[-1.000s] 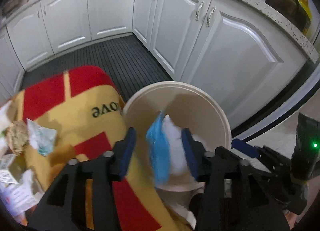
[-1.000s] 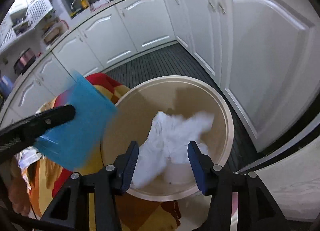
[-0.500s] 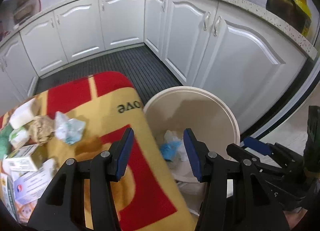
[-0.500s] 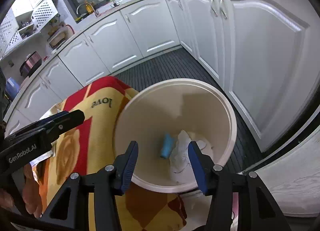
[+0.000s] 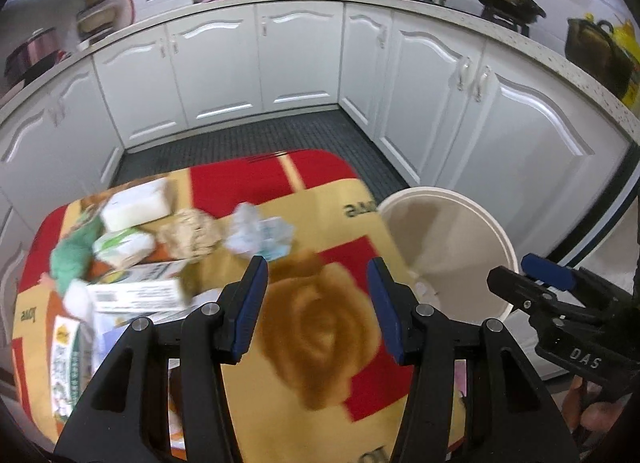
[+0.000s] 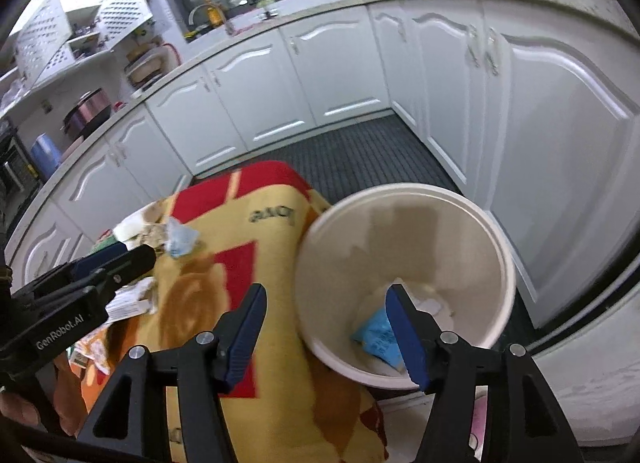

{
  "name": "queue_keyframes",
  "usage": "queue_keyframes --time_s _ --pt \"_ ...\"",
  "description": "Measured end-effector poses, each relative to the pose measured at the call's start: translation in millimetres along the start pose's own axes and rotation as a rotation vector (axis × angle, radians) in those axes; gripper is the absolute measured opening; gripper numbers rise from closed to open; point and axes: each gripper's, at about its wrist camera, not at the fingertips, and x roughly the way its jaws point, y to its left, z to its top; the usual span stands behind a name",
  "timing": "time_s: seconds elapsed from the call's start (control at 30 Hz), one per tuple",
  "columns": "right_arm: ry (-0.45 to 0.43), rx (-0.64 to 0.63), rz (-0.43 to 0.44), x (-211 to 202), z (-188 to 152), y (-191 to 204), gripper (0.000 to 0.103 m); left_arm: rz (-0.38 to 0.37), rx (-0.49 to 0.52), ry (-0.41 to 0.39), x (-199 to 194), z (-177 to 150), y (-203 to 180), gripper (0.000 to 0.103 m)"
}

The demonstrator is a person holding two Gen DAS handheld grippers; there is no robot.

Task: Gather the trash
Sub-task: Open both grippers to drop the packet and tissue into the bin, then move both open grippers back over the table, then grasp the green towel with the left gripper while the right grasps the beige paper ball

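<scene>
A cream round bin (image 6: 404, 223) stands on the floor at the right edge of a table under a red and yellow cloth (image 5: 320, 327). A blue packet (image 6: 376, 335) and white crumpled paper (image 6: 428, 305) lie at its bottom. My left gripper (image 5: 318, 303) is open and empty above the cloth. My right gripper (image 6: 324, 327) is open and empty over the bin's near rim. Trash lies at the table's far left: a crumpled pale blue tissue (image 5: 256, 233), a brown paper ball (image 5: 192, 237), a white block (image 5: 136, 205), cartons (image 5: 136, 291) and a green wad (image 5: 74, 255).
White kitchen cabinets (image 5: 280, 67) run along the back and right, with a dark ribbed floor mat (image 5: 256, 139) between them and the table. The right gripper also shows at the lower right of the left wrist view (image 5: 560, 303).
The blue packet and white paper dropped from the grippers into the bin. My left gripper has swung left over the table, and the trash pile has come into view. Both grippers have lifted away.
</scene>
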Motion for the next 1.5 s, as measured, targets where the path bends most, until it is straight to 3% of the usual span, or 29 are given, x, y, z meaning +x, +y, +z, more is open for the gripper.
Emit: queue_keyframes --time_s 0.07,0.3,0.47,0.77,1.07,1.13,1.2,1.23,1.33,1.5 --pt "-0.006 -0.019 0.02 1 2 14 0.071 0.003 -0.023 0.003 -6 -1 19 0.05" --pt "0.023 -0.095 0.091 23 10 64 0.071 0.046 -0.088 0.025 -24 0 95 0.056" --pt "0.057 -0.134 0.123 49 20 96 0.072 0.132 -0.132 0.045 -27 2 160 0.056" --pt "0.137 -0.258 0.19 108 40 161 0.076 0.1 -0.259 0.149 12 -1 258 0.056" --pt "0.206 -0.356 0.239 162 50 218 0.076 0.088 -0.241 0.213 60 4 292 0.056" --pt "0.211 -0.38 0.23 170 50 225 0.071 0.11 -0.209 0.214 67 7 292 0.056" --pt "0.227 -0.396 0.202 184 48 230 0.059 0.115 -0.193 0.228 75 7 293 0.056" --pt "0.238 -0.394 0.198 189 47 229 0.048 0.13 -0.192 0.238 79 5 295 0.056" --pt "0.236 -0.38 0.189 198 44 227 0.034 0.132 -0.192 0.224 82 1 296 0.056" --pt "0.189 -0.353 0.23 177 49 221 0.028 0.134 -0.196 0.205 72 -2 298 0.04"
